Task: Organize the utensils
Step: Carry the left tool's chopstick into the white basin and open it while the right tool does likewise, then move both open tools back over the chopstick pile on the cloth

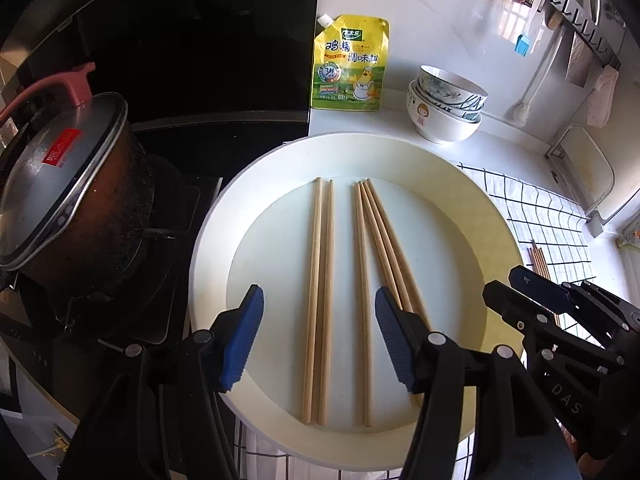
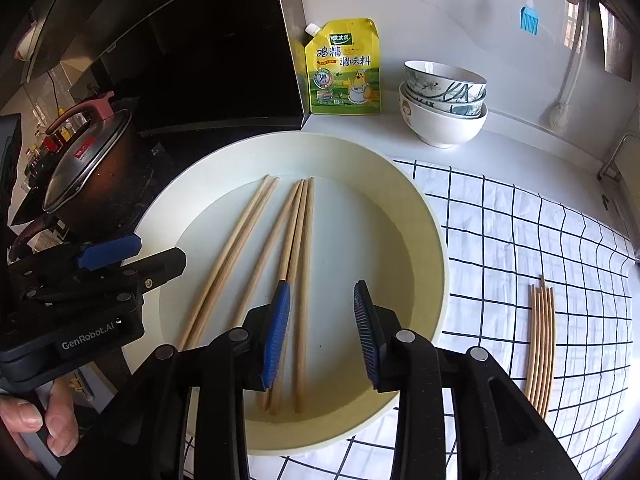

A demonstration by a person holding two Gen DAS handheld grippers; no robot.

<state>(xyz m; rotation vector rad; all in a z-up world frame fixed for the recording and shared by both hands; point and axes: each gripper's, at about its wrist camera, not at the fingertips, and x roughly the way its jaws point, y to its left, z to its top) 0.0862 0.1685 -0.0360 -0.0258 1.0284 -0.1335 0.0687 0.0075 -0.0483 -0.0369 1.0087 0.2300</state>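
A round cream plate [image 1: 218, 236] [image 2: 426, 256] sits on the counter with wooden chopsticks lying lengthwise in it. A pair of chopsticks [image 1: 320, 280] [image 2: 232, 260] lies on the left and three more chopsticks [image 1: 361, 260] [image 2: 299, 224] lie on the right. My left gripper [image 1: 318, 336] hovers open over the near part of the plate, and the pair shows in the gap between its blue pads without touching them. My right gripper [image 2: 322, 332] is open above the three chopsticks, gripping nothing. Several more chopsticks [image 2: 542, 344] lie on the checked cloth to the right.
A lidded pot [image 1: 72, 200] stands on the black stove at left. A yellow seasoning pouch [image 1: 352, 64] and stacked bowls [image 1: 446, 108] stand behind the plate. The checked cloth [image 2: 520, 220] covers the counter at right. A hand [image 2: 32, 420] holds the left gripper's handle.
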